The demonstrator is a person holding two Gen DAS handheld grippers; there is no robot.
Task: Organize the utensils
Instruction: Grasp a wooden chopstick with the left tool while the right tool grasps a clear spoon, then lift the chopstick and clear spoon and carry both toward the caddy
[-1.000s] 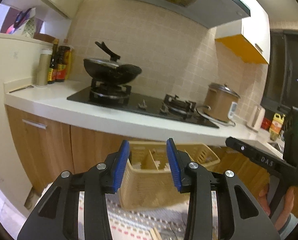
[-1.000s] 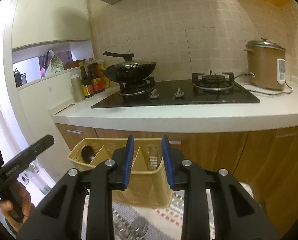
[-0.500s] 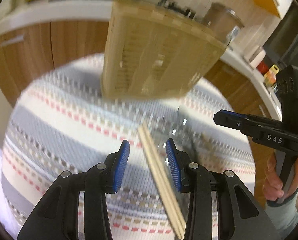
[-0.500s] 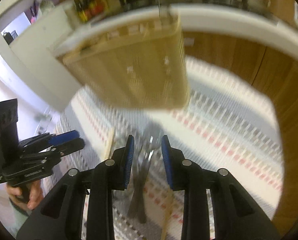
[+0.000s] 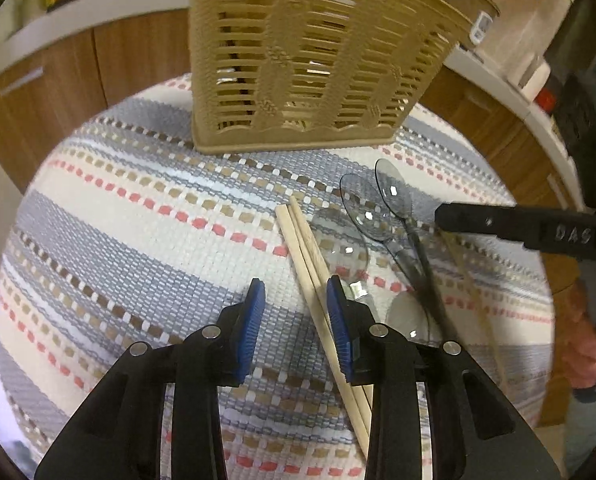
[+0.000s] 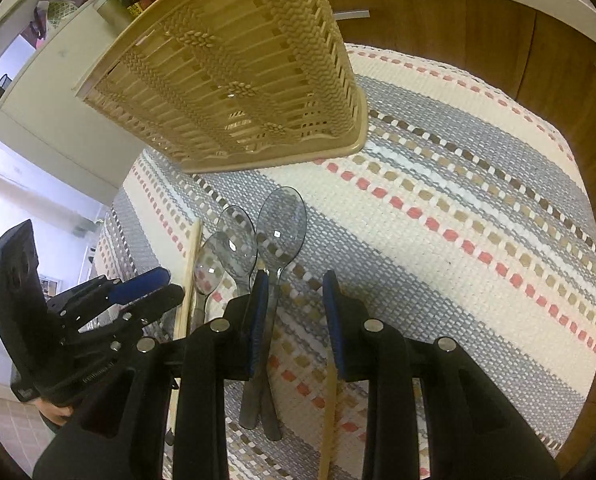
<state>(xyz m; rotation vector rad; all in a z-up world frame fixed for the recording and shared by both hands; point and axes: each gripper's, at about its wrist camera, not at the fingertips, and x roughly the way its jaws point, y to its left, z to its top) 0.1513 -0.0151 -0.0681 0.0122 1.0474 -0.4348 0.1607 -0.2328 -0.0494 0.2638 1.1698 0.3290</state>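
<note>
Left gripper (image 5: 296, 304), jaws just narrowing but parted, nothing gripped: chopstick pair (image 5: 303, 240) on the striped cloth (image 5: 138, 208) runs lengthwise by its right pad. Right gripper (image 6: 294, 296) parted over spoons (image 6: 280, 228). Basket (image 5: 298, 60) at cloth's far edge.

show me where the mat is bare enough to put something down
The woven mat is bare left of the chopsticks, from the basket forward, and on its far right side in the right wrist view. It is crowded where the clear spoons lie, between both grippers.
</note>
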